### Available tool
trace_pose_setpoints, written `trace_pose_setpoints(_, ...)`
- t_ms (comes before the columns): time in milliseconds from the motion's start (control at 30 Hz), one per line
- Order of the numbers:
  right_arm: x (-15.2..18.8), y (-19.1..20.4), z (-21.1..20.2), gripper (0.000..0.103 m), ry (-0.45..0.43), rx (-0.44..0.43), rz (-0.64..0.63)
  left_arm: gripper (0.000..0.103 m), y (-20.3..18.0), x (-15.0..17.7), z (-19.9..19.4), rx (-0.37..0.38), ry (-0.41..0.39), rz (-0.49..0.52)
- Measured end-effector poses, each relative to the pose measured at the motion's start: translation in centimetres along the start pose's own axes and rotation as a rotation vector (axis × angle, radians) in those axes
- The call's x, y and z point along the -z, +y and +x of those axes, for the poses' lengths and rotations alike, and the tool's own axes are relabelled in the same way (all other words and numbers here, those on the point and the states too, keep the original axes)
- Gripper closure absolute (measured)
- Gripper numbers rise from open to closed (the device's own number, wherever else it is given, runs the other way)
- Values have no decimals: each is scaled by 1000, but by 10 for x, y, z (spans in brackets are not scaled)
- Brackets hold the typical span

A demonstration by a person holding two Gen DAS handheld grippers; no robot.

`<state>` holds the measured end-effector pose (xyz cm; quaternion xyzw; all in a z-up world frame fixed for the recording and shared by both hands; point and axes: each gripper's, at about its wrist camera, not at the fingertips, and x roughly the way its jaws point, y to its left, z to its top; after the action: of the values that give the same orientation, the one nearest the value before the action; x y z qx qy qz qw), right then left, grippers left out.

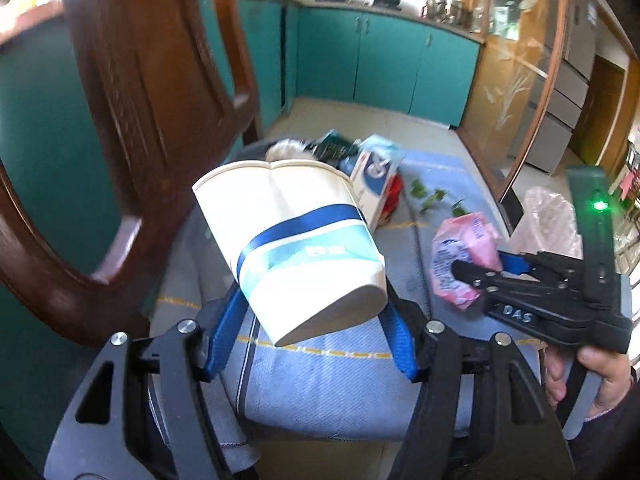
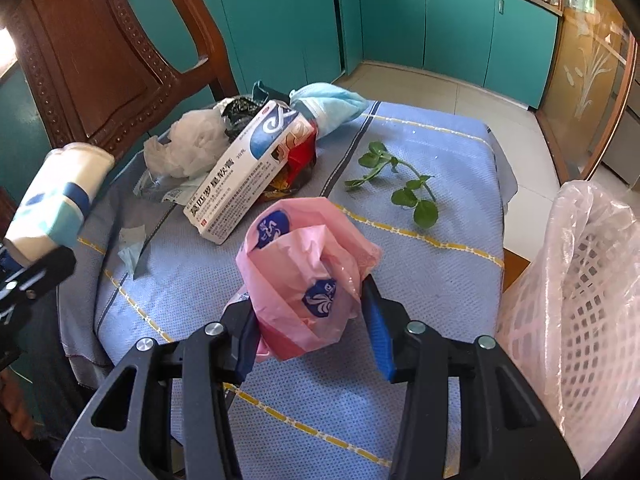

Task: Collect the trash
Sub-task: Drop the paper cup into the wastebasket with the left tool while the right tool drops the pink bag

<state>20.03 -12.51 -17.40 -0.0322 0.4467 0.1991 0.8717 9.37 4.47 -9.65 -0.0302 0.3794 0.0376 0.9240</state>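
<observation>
Left gripper clamps a paper cup; right gripper clamps a pink wrapper. Both hang over the chair's blue cushion; remaining litter lies at its back edge.

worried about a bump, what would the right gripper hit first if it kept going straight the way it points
The right gripper, shut on the pink plastic bag, points down at the blue towel. Straight ahead, the bag would likely meet the bare towel first, just short of the medicine box, though depth is hard to judge.
</observation>
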Motion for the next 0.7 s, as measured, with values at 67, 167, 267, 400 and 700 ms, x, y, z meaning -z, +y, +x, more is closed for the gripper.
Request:
trace_pose_setpoints(67, 0, -1, -5, 57, -16, 0, 2, 39, -4, 0, -10, 4, -20, 15)
trace_pose_setpoints(167, 0, -4, -16, 57, -54, 8, 9, 39, -13, -3, -13, 6, -44, 36)
trace_pose_setpoints(267, -1, -15, -38, 57, -136, 37, 31, 39, -21, -7, -14, 31, -60, 50)
trace_pose_setpoints(400, -3, -59, -100, 57, -354, 159, 135, 39, -34, -15, -9, 120, -69, 68)
trace_pose_setpoints(700, 46, -191, -139, 57, -312, 431, 533, 39, -127, -56, 24, 450, 6, 183)
